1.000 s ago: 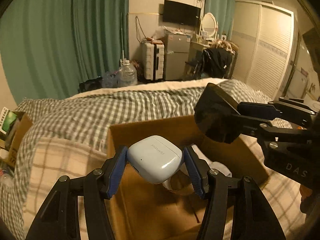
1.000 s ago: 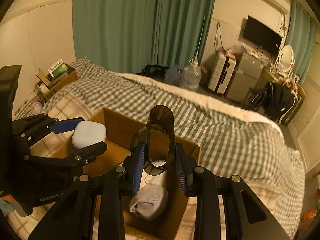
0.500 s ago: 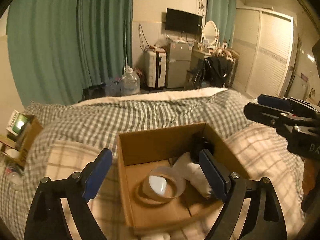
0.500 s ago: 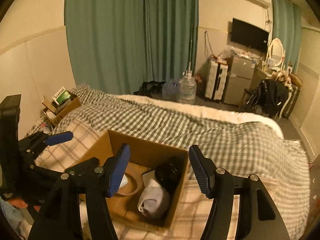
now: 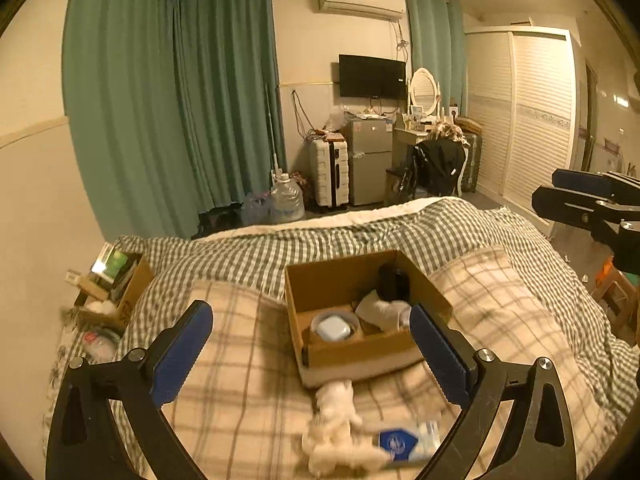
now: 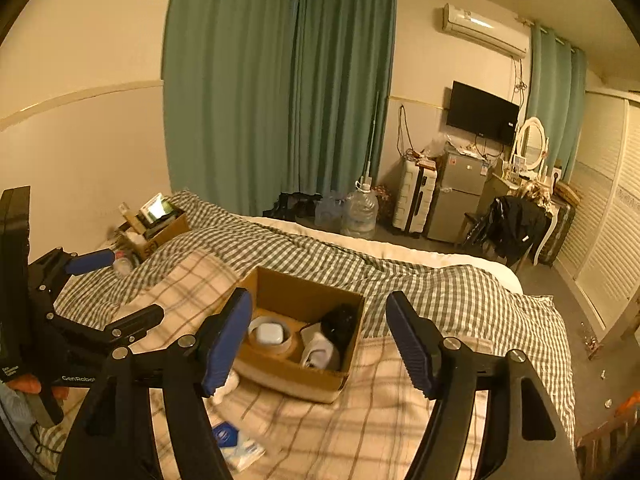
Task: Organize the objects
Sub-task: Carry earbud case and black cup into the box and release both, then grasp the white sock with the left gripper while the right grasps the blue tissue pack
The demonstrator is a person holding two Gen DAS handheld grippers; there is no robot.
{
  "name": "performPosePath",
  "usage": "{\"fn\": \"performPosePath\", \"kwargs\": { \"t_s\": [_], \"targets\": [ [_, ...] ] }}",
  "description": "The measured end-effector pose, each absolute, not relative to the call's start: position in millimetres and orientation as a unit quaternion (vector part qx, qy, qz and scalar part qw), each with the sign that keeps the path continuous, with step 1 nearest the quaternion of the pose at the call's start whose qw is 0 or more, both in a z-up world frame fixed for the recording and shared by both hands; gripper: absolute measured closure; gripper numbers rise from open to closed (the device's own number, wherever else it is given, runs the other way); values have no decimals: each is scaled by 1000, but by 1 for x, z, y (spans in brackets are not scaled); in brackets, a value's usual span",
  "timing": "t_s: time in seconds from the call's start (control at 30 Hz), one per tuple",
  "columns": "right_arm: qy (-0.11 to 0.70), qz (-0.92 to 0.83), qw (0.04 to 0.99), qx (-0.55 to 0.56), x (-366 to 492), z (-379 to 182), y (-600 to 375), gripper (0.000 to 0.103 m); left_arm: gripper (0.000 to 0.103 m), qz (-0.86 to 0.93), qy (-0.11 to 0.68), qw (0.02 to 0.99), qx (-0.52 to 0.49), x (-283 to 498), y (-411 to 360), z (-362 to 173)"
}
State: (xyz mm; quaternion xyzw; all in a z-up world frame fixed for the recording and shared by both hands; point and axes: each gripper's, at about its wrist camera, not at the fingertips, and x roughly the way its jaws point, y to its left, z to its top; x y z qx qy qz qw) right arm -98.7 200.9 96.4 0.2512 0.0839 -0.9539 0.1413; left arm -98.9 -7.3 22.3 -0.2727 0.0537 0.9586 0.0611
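Note:
A cardboard box [image 5: 352, 354] [image 6: 288, 376] sits on the plaid blanket on the bed. Inside it, a pale earbud case [image 5: 334, 327] [image 6: 269, 333] lies in a tape roll [image 5: 316, 336] [image 6: 276, 347], beside a white sock [image 5: 380, 312] [image 6: 320, 350] and a dark glasses case [image 5: 394, 286] [image 6: 340, 322]. My left gripper [image 5: 312, 354] is open and empty, above and in front of the box. My right gripper [image 6: 320, 344] is open and empty, high over the box. In front of the box lie a white sock [image 5: 336, 432] and a tissue pack [image 5: 406, 442] [image 6: 236, 446].
A small box of items [image 5: 116, 284] [image 6: 156, 224] stands at the bed's left edge by the wall. Beyond the bed are a water jug [image 5: 286, 200], a suitcase [image 5: 330, 172], a small fridge and a wardrobe [image 5: 532, 120].
Both grippers opened and dropped the earbud case and the glasses case into the box. Both then pulled up and back from the box.

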Motion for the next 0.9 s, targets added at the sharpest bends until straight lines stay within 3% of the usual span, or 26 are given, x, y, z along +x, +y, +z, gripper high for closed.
{"fn": "performPosePath", "kwargs": {
  "t_s": [0.37,0.73,0.77,0.83,0.87,0.9],
  "targets": [
    [95,-949,140,267,-52,29,172,30,1,953,4,24,-302,-53,-29,-40],
    [93,-919,133,360,-81,-82,165,30,3,915,5,38,-403,-88,-10,-136],
    [90,-917,134,366,-83,-87,166,30,8,909,4,48,-413,-92,-8,-142],
    [85,-913,135,375,-84,-96,168,30,33,893,2,70,-444,-101,-3,-157],
    [81,-910,140,381,-85,-100,168,30,57,887,0,75,-456,-104,-4,-164],
    [76,-907,146,388,-87,-105,168,30,72,879,-8,81,-470,-108,-5,-171]
  ]
}}
